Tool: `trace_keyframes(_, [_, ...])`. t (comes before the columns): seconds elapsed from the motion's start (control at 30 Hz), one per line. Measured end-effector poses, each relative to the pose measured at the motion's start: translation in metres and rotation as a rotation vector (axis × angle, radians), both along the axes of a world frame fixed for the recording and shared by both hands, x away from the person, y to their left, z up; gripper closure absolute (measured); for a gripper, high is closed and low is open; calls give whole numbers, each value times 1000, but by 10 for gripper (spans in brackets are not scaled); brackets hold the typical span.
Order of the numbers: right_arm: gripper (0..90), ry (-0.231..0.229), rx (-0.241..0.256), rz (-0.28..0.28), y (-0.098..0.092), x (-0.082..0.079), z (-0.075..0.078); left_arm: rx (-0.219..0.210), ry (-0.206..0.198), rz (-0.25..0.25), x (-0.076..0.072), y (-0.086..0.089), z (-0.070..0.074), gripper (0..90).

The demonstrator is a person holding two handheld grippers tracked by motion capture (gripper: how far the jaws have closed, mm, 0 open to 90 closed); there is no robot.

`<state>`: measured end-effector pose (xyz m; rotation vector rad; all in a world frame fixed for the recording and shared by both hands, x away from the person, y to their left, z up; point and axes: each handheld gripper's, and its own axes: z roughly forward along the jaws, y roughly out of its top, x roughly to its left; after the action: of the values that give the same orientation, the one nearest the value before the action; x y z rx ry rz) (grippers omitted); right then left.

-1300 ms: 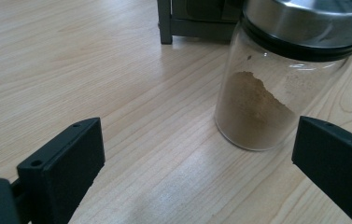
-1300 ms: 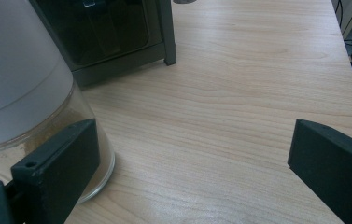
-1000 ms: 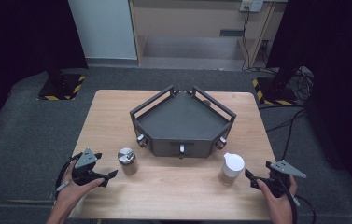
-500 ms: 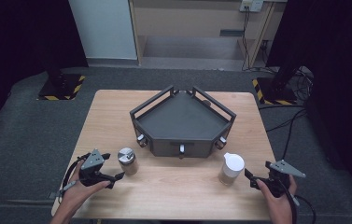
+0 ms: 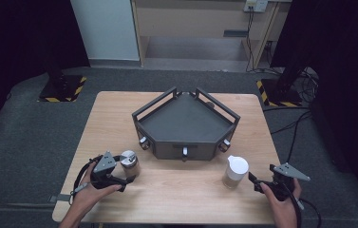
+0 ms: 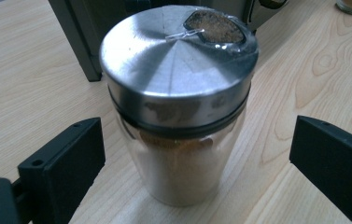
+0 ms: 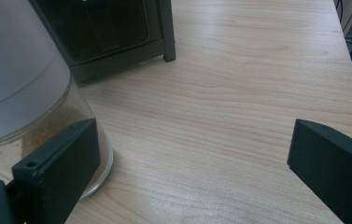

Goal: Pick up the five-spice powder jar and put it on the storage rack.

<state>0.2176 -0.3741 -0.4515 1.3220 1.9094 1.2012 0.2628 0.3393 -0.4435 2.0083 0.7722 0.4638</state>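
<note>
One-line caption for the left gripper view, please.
Open left gripper straddles a steel-lidded glass shaker of brown powder on the wooden table.

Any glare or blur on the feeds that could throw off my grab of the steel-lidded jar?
Left gripper view: sharp, soft overhead sheen on the steel-lidded jar, no blown-out glare. Right gripper view: the white-lidded jar is so close that it looks soft and cropped, the table crisp. High view: table evenly lit, surroundings dark, faint shadows, left gripper small.

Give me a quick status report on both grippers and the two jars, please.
Left gripper open, jaws either side of steel-lidded glass spice jar. Right gripper open, white-lidded clear jar off its left jaw. Dark grey metal tray behind both.
</note>
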Motion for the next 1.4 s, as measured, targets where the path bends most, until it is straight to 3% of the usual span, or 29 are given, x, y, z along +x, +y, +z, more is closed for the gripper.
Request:
trace_keyframes(0.13, [30,3,0,1,1,0,0,7,-4,15,1,-4,0,29])
trace_keyframes(0.17, [30,2,-1,1,1,0,0,-12,-3,24,2,-3,-2,30])
trace_keyframes(0.4, [30,3,-2,2,1,0,0,-22,3,28,5,-2,-5,71])
trace_keyframes(0.6, [30,1,-3,5,1,0,0,-22,-11,37,6,-3,-6,158])
trace_keyframes(0.67, [30,1,-3,6,1,0,0,-19,-11,32,6,-3,-6,240])
trace_keyframes(0.77, [30,3,-3,8,2,0,0,-29,-1,16,10,1,-7,292])
trace_keyframes(1.0, [31,0,-2,8,1,0,1,-21,-4,16,10,0,-5,294])
trace_keyframes(1.4, [31,-1,-1,7,0,0,1,-49,-16,27,6,5,-1,295])
